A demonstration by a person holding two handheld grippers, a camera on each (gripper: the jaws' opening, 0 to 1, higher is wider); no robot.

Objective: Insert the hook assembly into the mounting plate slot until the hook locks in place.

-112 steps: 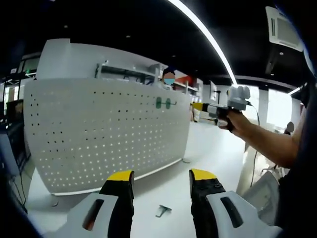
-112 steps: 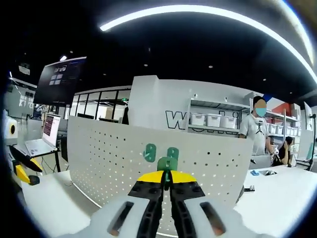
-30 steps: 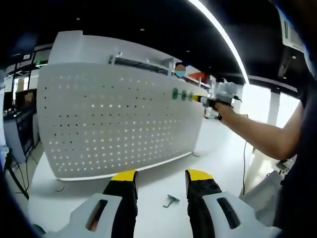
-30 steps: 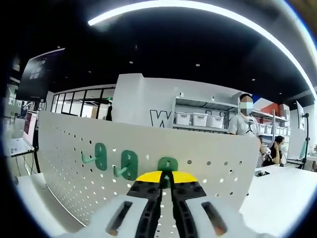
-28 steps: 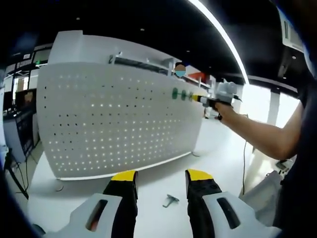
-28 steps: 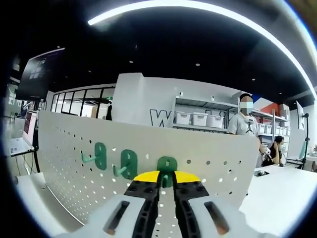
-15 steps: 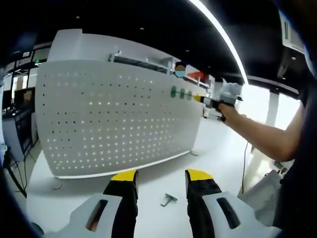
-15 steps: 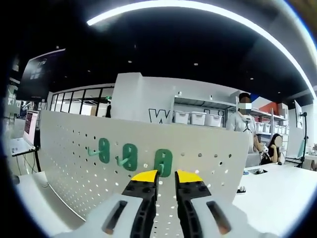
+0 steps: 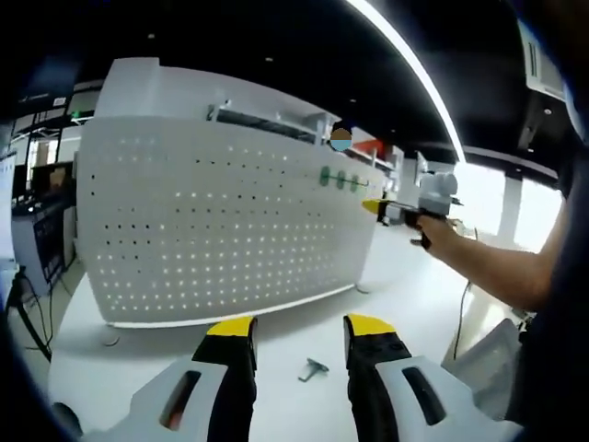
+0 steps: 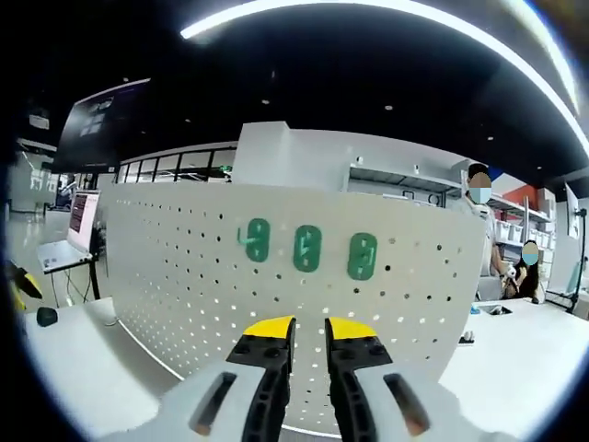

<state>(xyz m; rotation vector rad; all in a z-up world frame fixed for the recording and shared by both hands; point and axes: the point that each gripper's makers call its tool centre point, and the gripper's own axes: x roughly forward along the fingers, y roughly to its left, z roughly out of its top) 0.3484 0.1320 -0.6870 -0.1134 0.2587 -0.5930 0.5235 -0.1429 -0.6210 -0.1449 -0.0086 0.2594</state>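
Right gripper [image 10: 308,329]: fingers stood slightly apart and held nothing, near the pegboard [image 10: 184,276] but clear of it.
Left gripper [image 9: 300,330]: fingers stood wide apart and empty, low over the counter [image 9: 138,354].
Hooks: three green hooks [image 10: 307,248] sat in a row on the pegboard's upper holes; the rightmost [image 10: 362,256] looked seated flush.
Spare part: a small metal piece [image 9: 312,370] lay on the counter between the left fingers.
Step judged: release and clearing away.
Doing it well: draw straight away from the board, avoid brushing the hooks, keep all three in sight.
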